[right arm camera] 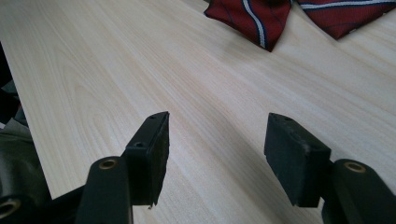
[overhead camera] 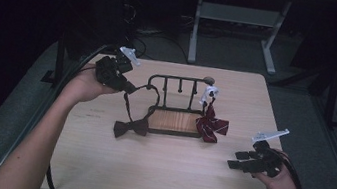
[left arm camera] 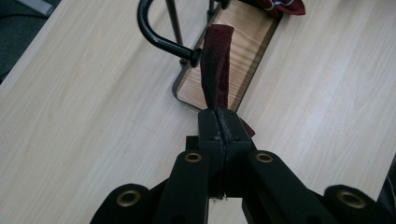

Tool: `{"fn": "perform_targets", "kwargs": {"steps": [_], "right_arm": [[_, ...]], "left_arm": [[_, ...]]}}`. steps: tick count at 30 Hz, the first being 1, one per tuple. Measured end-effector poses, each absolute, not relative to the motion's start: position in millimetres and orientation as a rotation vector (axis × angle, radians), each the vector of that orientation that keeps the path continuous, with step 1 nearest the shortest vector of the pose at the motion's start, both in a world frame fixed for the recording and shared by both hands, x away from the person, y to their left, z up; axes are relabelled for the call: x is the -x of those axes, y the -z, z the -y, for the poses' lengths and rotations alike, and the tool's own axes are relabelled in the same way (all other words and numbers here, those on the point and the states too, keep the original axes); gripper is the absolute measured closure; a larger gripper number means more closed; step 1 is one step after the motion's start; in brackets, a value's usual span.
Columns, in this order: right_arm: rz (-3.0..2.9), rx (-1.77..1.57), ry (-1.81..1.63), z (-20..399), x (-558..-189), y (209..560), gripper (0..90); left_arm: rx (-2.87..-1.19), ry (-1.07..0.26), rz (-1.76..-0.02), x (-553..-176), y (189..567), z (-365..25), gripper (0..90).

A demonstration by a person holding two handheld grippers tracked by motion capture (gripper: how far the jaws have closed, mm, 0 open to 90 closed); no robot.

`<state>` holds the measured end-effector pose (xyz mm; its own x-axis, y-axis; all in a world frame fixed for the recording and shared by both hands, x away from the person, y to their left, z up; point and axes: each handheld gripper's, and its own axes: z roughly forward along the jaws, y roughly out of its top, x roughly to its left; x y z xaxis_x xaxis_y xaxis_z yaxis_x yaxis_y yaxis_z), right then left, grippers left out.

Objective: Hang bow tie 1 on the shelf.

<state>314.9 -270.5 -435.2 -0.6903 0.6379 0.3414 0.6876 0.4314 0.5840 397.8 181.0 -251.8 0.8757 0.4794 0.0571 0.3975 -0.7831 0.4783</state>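
A light wooden table is seen from above, in a dim room. Near its middle a black metal rack with a wooden base is set. A dark bow tie is laid on the table just left of the base, and its strap is drawn up to the left gripper, which is held at the table's far left edge by a hand; the jaws appear to be closed on the strap, though the dim light makes this hard to confirm. A red striped bow tie is draped against the rack's right end, below a small white piece. The right gripper is held low near the table's right edge, well apart from the rack.
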Motion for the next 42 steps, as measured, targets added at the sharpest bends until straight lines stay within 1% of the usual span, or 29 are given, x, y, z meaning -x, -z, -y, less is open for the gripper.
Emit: {"fn": "perform_targets", "kwargs": {"steps": [17, 36, 42], "right_arm": [[2.597, 1.208, 1.124, 273.1, -314.4, 433.4, 40.3], [2.593, 1.217, 1.132, 275.6, -313.5, 431.7, 40.3], [2.599, 1.216, 1.131, 276.2, -313.2, 431.4, 40.3]], "left_arm": [[-2.581, -0.257, -0.735, -419.4, 253.2, -186.5, 89.6], [-2.611, -0.292, -0.797, -436.3, 261.2, -175.5, 89.4], [-2.618, -0.299, -0.813, -437.3, 265.0, -173.6, 85.8]]}}
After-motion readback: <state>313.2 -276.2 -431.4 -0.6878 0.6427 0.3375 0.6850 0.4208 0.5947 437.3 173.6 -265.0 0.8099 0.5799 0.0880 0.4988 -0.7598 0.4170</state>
